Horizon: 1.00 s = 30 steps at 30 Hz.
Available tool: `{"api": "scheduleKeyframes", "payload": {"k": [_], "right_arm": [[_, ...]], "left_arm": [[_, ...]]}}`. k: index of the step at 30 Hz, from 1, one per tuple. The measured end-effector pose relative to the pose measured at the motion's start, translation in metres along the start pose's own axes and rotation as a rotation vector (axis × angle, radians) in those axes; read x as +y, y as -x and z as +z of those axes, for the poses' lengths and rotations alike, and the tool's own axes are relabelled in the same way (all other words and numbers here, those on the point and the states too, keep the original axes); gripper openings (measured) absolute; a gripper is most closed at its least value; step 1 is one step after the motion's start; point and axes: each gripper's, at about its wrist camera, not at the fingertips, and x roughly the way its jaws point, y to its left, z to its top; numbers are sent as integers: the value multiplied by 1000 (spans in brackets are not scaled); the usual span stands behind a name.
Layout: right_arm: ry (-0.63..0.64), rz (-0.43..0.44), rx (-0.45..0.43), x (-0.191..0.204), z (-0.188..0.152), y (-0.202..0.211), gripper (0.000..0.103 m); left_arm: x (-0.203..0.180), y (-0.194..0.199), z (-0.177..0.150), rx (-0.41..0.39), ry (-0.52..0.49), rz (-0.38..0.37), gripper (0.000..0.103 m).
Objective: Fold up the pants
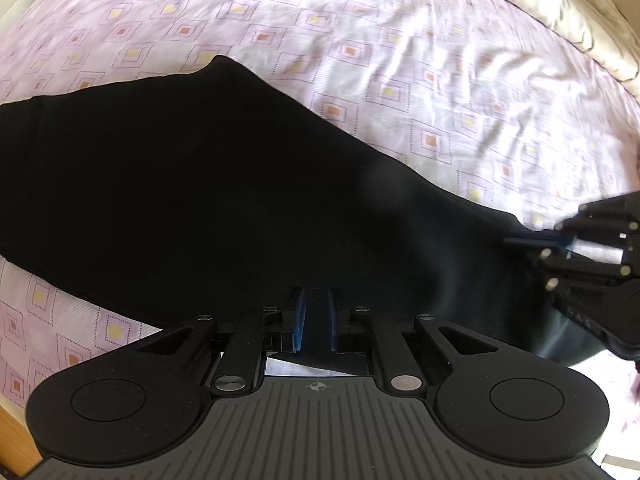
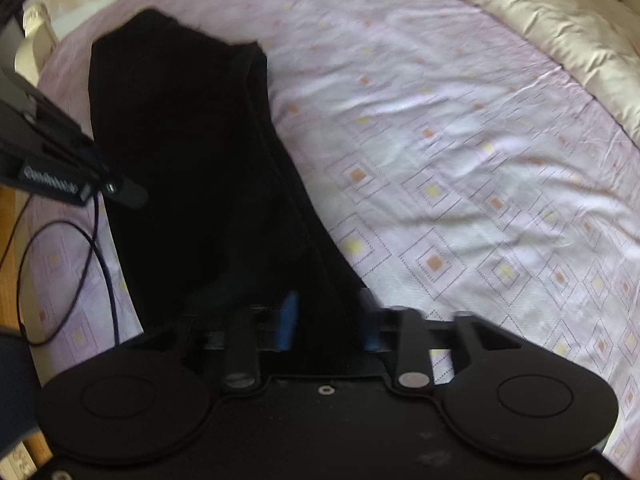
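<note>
Black pants [image 1: 192,184] lie stretched across a bed with a pink patterned sheet [image 1: 400,72]. In the left wrist view my left gripper [image 1: 316,320] is shut on the near edge of the pants, with black cloth between its blue pads. My right gripper [image 1: 560,244] shows at the right, clamped on the pants' right end. In the right wrist view the pants [image 2: 192,160] run away from me, and my right gripper [image 2: 330,320] has cloth between its blue pads, which stand somewhat apart. The left gripper [image 2: 132,196] shows at the left edge of the pants.
A cream duvet [image 2: 540,20] is bunched along the far right side of the bed. A dark cable [image 2: 92,240] loops on the sheet at the left. Wooden floor [image 2: 12,240] shows past the bed's left edge.
</note>
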Motion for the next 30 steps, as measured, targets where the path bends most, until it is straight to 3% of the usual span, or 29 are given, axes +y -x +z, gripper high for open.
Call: {"api": "scheduleKeyframes", "payload": {"k": [2, 4, 8, 12, 15, 20, 26, 30], "right_arm": [[16, 6, 13, 3, 1, 0, 3], [27, -49, 3, 6, 1, 2, 3], [-93, -108, 21, -9, -2, -10, 3], [-186, -96, -2, -13, -1, -9, 17], [-329, -116, -63, -27, -12, 11, 20], [-612, -269, -113, -59, -68, 55, 24], [-832, -477, -8, -94, -170, 89, 28], [-918, -534, 51, -112, -219, 103, 34]], "left_arm": [[1, -1, 2, -3, 1, -6, 12], [-2, -2, 5, -6, -7, -8, 12], [-15, -3, 13, -1, -38, -24, 12], [-37, -10, 24, 5, -98, -37, 12], [-52, -18, 28, 22, -133, -42, 12], [-76, -37, 23, 47, -221, -16, 12], [-85, -41, 19, 66, -246, -15, 12], [-81, -46, 26, 89, -225, -23, 12]]}}
